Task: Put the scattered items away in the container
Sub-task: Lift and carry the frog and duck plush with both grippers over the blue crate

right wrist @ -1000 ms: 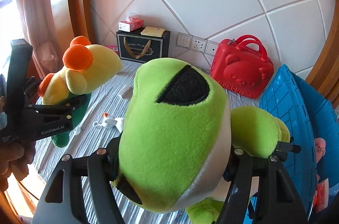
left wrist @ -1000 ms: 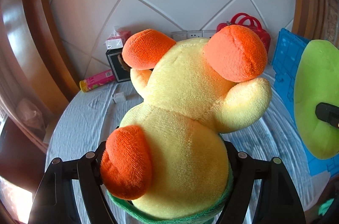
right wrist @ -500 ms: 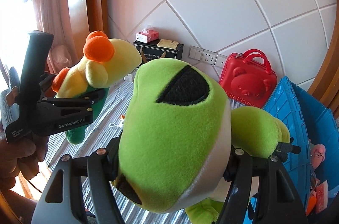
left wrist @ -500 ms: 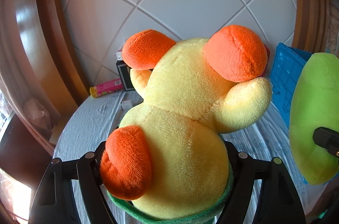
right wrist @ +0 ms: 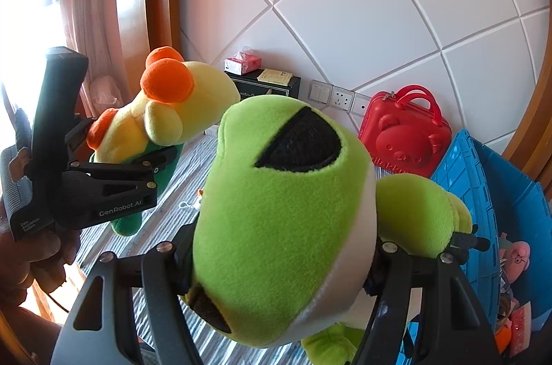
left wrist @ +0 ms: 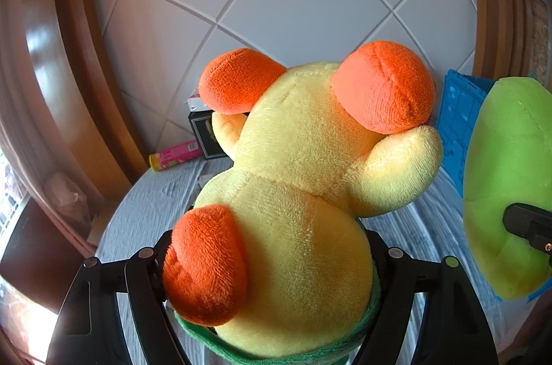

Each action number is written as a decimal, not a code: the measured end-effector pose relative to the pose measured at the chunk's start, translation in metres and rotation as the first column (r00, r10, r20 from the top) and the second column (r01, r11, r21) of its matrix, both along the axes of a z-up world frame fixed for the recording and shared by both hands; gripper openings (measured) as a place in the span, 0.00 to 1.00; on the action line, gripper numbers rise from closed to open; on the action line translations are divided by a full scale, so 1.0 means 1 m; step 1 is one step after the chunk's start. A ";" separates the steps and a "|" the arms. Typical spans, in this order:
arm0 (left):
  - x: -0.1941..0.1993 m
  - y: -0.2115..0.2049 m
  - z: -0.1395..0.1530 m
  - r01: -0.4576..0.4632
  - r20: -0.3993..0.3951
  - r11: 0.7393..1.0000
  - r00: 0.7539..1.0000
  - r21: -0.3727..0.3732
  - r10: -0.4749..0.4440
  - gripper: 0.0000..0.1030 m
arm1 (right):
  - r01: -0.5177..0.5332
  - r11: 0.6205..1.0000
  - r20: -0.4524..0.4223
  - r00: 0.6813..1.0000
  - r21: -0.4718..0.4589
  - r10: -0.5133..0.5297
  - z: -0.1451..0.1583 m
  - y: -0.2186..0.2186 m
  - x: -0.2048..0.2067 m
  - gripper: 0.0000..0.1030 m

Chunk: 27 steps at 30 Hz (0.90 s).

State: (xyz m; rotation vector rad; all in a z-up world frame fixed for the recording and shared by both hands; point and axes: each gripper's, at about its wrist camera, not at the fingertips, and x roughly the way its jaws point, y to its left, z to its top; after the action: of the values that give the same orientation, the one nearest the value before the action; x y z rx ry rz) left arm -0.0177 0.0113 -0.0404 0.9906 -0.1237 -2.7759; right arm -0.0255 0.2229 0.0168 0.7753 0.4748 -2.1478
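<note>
- The blue crate (right wrist: 483, 192), the container for this task, is being seen at about three o'clock in the right wrist view, open and already holding small toys; its near wall is lying just beside the green frog.
- The green frog plush (right wrist: 286, 227) is being clamped between the jaws of the right gripper (right wrist: 276, 265), pads pressed into its sides, clear of the striped table (right wrist: 186, 178).
- The yellow plush (left wrist: 296, 209) is being squeezed in the left gripper (left wrist: 269, 261), its long axis running toward twelve o'clock.
- The crate is judged to be nearer the right hand; from the left gripper it is lying at two o'clock, beyond the frog.
- A red case (right wrist: 403, 137) is being left against the wall.
</note>
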 end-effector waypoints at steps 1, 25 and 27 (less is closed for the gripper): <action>-0.001 0.000 0.000 -0.002 0.000 1.000 1.000 -0.001 0.002 0.76 | -0.002 1.000 0.001 1.000 -0.001 0.002 0.000 0.001 0.000 0.66; -0.009 0.027 0.022 -0.019 -0.009 1.000 1.000 -0.013 0.019 0.77 | -0.013 0.997 0.007 1.000 -0.081 0.013 0.024 0.056 -0.026 0.66; -0.010 0.036 0.024 -0.012 -0.015 1.000 1.000 -0.015 0.011 0.77 | -0.001 0.996 0.008 1.000 -0.088 0.002 0.027 0.066 -0.031 0.66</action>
State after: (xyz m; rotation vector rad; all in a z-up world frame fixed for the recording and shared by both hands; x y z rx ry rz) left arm -0.0275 0.0472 -0.0165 0.9632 -0.1368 -2.7672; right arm -0.0566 0.2885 0.0434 0.7334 0.3735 -2.1480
